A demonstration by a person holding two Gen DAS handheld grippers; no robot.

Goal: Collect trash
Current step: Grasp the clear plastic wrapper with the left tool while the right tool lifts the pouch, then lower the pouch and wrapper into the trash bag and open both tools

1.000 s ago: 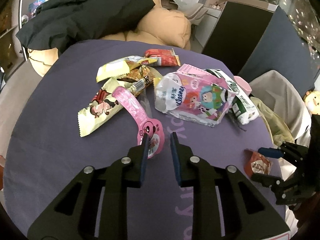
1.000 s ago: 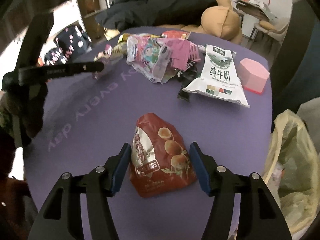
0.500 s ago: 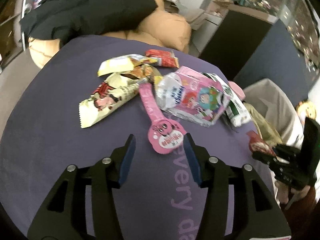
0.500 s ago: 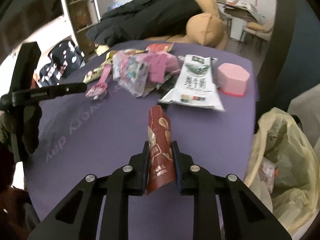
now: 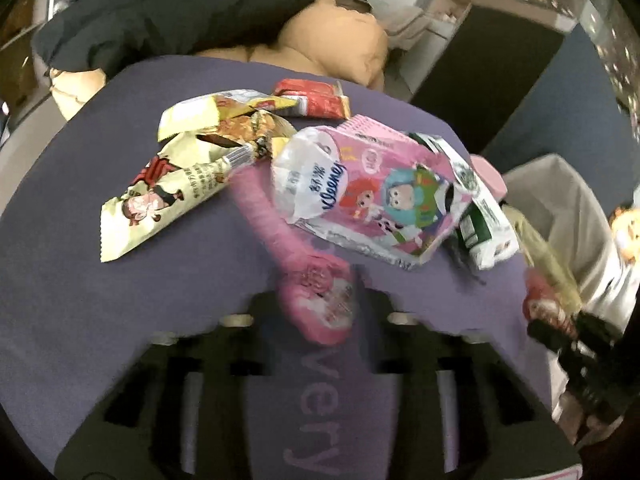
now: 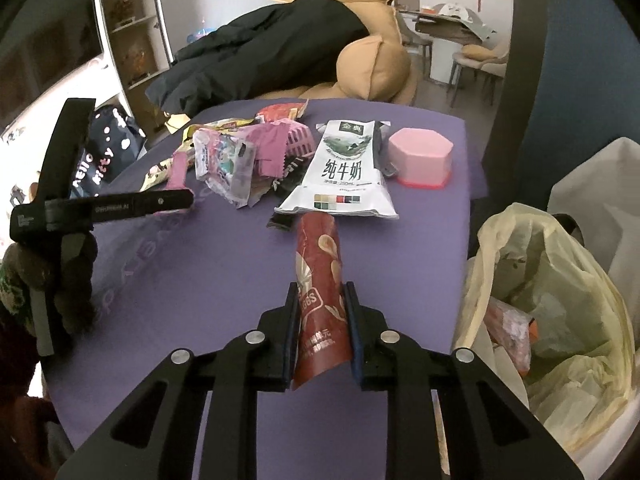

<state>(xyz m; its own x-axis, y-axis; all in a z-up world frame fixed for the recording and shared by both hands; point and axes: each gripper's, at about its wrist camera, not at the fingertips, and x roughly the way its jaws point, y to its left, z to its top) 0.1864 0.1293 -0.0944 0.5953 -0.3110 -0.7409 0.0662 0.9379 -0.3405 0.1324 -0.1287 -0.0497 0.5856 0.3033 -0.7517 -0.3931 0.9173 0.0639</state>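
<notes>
My right gripper is shut on a red snack wrapper and holds it above the purple table, left of the yellow trash bag. My left gripper is open, its blurred jaws on either side of the round end of a pink lollipop wrapper. The left gripper also shows in the right wrist view. A pile of wrappers lies beyond: a pink tissue pack, a yellow snack wrapper, a white milk pouch.
A pink hexagonal box stands at the table's far right. A tan sofa with a black coat lies behind the table. A white bin holds the trash bag at the right edge.
My left gripper opened and moved forward around the pink lollipop wrapper's round end. My right gripper closed on the red snack wrapper and lifted it off the table.
</notes>
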